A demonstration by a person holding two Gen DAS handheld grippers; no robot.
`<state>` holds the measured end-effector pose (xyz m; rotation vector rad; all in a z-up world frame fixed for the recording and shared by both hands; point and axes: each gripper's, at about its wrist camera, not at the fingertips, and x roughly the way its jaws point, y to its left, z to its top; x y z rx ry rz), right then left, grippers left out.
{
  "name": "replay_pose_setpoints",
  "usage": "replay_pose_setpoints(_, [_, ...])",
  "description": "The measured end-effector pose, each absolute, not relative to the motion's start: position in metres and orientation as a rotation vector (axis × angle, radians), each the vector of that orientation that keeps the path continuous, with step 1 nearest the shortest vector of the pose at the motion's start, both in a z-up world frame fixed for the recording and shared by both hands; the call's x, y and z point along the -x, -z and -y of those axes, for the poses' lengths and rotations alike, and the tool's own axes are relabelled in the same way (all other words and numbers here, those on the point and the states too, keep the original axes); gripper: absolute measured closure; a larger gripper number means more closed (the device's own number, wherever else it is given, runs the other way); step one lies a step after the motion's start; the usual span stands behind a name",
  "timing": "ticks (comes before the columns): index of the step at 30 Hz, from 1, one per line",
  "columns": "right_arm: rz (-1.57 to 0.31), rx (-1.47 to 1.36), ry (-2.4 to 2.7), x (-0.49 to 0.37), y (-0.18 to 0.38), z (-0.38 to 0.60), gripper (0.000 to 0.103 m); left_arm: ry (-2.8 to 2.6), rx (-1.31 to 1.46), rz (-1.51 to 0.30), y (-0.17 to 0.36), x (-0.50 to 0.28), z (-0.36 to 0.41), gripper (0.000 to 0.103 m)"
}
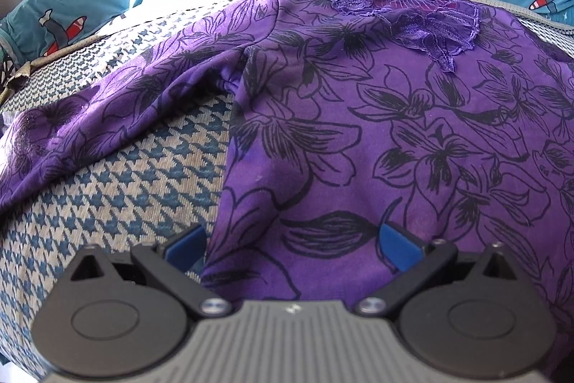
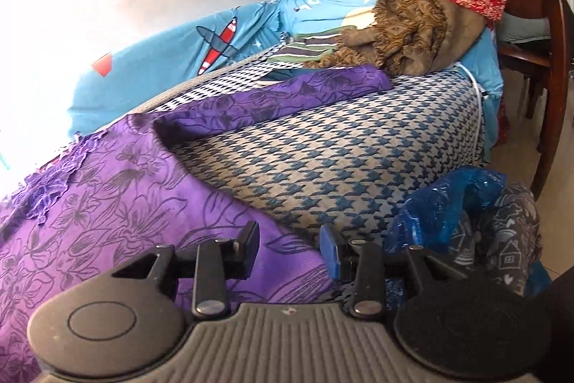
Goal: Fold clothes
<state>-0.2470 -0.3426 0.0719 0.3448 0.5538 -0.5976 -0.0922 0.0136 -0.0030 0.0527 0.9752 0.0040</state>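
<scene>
A purple top with black flower print (image 1: 376,131) lies spread flat on a blue-and-white houndstooth bed cover (image 1: 136,189), lace neckline at the far side. One sleeve (image 1: 107,117) stretches out to the left. My left gripper (image 1: 292,239) is open wide just above the top's near left edge, nothing between its blue pads (image 1: 398,246). In the right wrist view the purple top (image 2: 107,203) fills the left, its other sleeve (image 2: 287,92) reaching away across the cover. My right gripper (image 2: 290,250) hovers open over the top's near right corner, pads apart from the cloth.
Teal bedding with aeroplane prints (image 1: 64,20) lines the far side. A heap of brown, striped and red clothes (image 2: 401,34) sits at the bed's far corner. A blue plastic bag (image 2: 441,207) and patterned cloth hang at the right edge, beside a wooden chair (image 2: 531,34).
</scene>
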Motion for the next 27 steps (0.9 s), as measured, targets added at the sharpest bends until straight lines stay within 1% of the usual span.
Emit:
replay_pose_setpoints(4, [-0.594,-0.340,0.512,0.232,-0.070,0.324,0.061,-0.025,-0.062,-0.954,0.005,0.097,-0.010,0.000])
replay_pose_setpoints(9, [-0.643,-0.362,0.405,0.215,-0.074,0.306,0.061,-0.038,-0.054,-0.946,0.006,0.098,-0.009,0.000])
replay_pose_setpoints(13, [-0.653,-0.383,0.278,0.197,-0.086,0.291,0.055,-0.033,-0.054,-0.948,0.006,0.098,-0.010,0.000])
replay_pose_setpoints(17, [-0.665,-0.319,0.154,0.170,-0.099,0.274,0.050,-0.036,-0.068,-0.939,0.007,0.095,-0.007,0.000])
replay_pose_setpoints(22, [-0.713,-0.218,0.036,0.128,-0.103,0.262,0.049,-0.054,-0.072,-0.942,0.006,0.091,-0.004,0.000])
replay_pose_setpoints(27, [-0.780,-0.144,0.005,0.090,-0.088,0.252,0.049,-0.068,-0.097,-0.943,0.003,0.084,0.002,0.000])
